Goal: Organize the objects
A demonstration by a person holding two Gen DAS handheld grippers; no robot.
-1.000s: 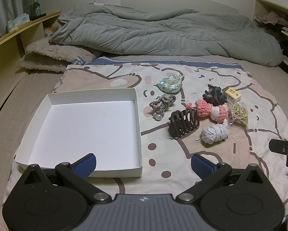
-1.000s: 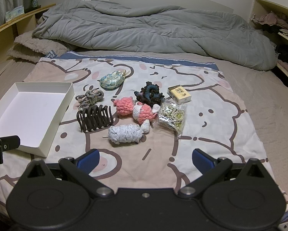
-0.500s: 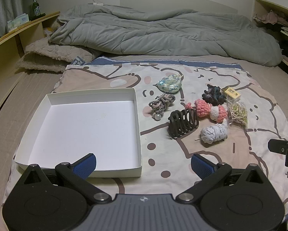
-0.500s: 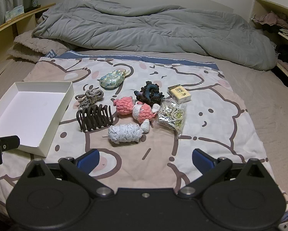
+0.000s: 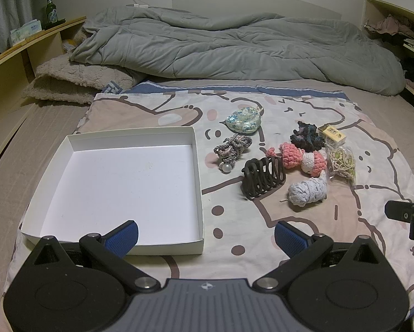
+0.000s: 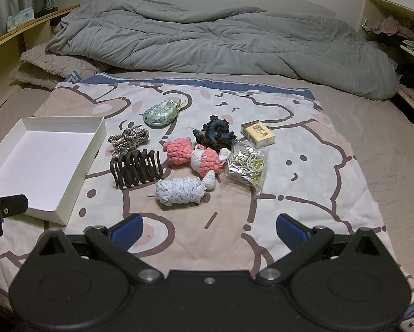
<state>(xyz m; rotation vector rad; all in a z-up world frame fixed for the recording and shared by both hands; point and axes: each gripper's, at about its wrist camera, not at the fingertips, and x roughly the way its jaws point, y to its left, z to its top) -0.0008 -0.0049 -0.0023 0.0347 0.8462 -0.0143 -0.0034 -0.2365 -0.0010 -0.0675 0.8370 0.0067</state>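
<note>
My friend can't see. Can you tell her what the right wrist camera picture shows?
An open right gripper hovers over a cartoon bedsheet with small things: a brown hair claw, pink crochet toy, pale yarn bundle. An empty white box sits left.

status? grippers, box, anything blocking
Left gripper open, right gripper open, both hold nothing. White box holds nothing; hair claw clip nearest it. Nothing blocking.

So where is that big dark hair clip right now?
The dark hair clip lies on the cartoon blanket just right of the white box, in front of the braided cord and left of the pale blue yarn bundle.
</note>
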